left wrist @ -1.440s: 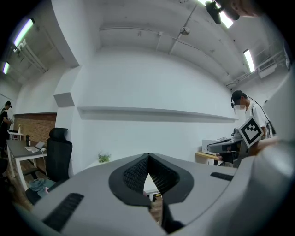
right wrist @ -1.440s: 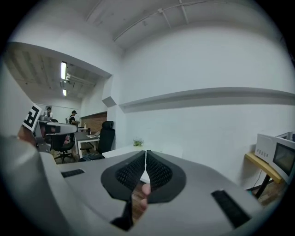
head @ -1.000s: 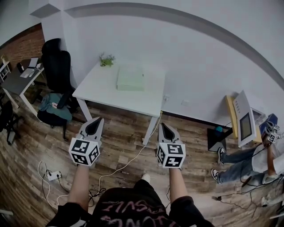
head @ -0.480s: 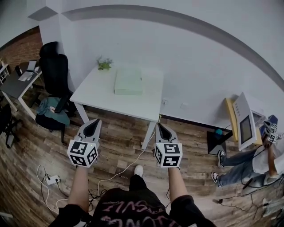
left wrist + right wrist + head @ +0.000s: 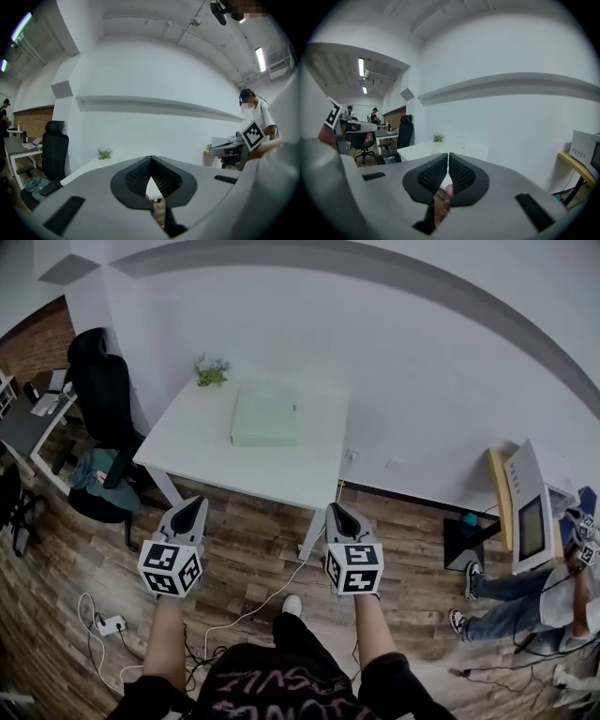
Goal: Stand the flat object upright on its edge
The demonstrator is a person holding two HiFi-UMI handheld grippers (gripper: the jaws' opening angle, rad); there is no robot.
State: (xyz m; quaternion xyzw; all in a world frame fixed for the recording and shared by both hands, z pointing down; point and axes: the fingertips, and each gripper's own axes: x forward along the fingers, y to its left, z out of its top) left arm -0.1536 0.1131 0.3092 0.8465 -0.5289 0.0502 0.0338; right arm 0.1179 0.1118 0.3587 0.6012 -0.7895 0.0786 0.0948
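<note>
Flat box (image 5: pixel 267 415) on table (image 5: pixel 202 444), well beyond hand-held grippers (image 5: pixel 193 502) (image 5: pixel 335 508).

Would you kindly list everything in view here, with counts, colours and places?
table: one, white, against the far wall
flat box: one, pale green, lying flat on the table
plant: one, green, table's far left corner
office chair: one, black, left of the table
power strip: one, white, floor at lower left
other person: one, blue jeans, far right
left tongs: one, grey, shut, empty, over the floor
right tongs: one, grey, shut, empty, over the floor
</note>
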